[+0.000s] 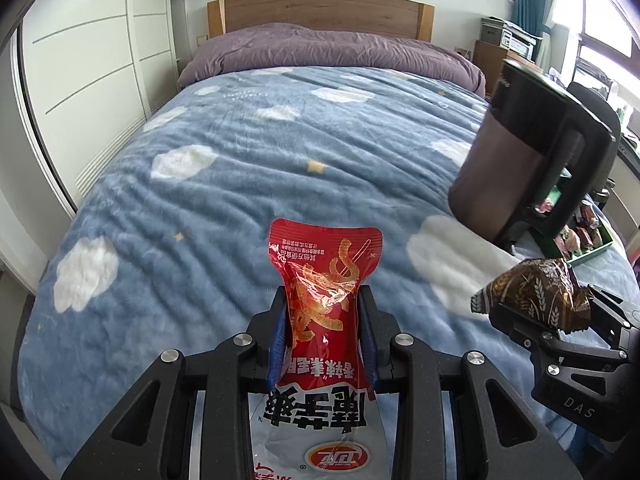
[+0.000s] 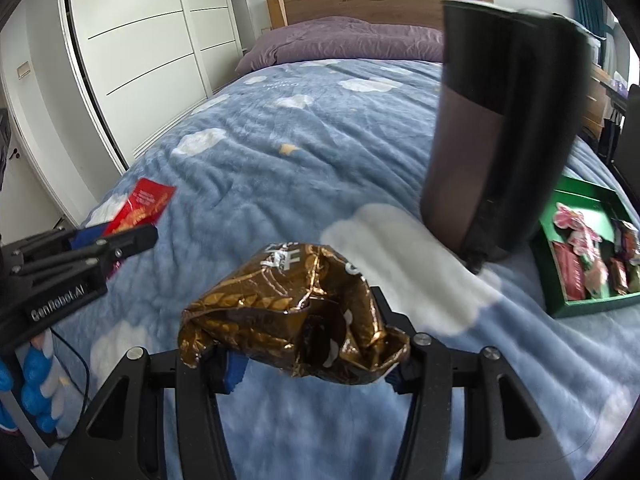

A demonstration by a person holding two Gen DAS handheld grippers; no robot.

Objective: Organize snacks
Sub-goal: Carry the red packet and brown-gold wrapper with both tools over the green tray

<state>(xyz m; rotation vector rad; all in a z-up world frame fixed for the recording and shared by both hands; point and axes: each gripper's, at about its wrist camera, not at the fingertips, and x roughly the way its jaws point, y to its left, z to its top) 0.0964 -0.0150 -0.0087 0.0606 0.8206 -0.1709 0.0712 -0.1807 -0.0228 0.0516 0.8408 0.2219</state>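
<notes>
My left gripper (image 1: 323,304) is shut on a red snack packet (image 1: 320,280) and holds it upright above the blue bed cover; the packet also shows in the right wrist view (image 2: 142,206). My right gripper (image 2: 304,320) is shut on a crumpled brown-gold snack packet (image 2: 292,312), held above the bed to the right of the left gripper; that packet also shows in the left wrist view (image 1: 536,292). A green tray (image 2: 588,304) with several snack packets lies on the bed at the far right, also seen in the left wrist view (image 1: 592,252).
A dark kettle (image 2: 492,132) stands on the bed just left of the tray, also in the left wrist view (image 1: 520,160). The bed carries a blue cloud-print blanket (image 1: 240,160) and a purple pillow (image 1: 328,48). A white wardrobe (image 2: 132,40) stands left.
</notes>
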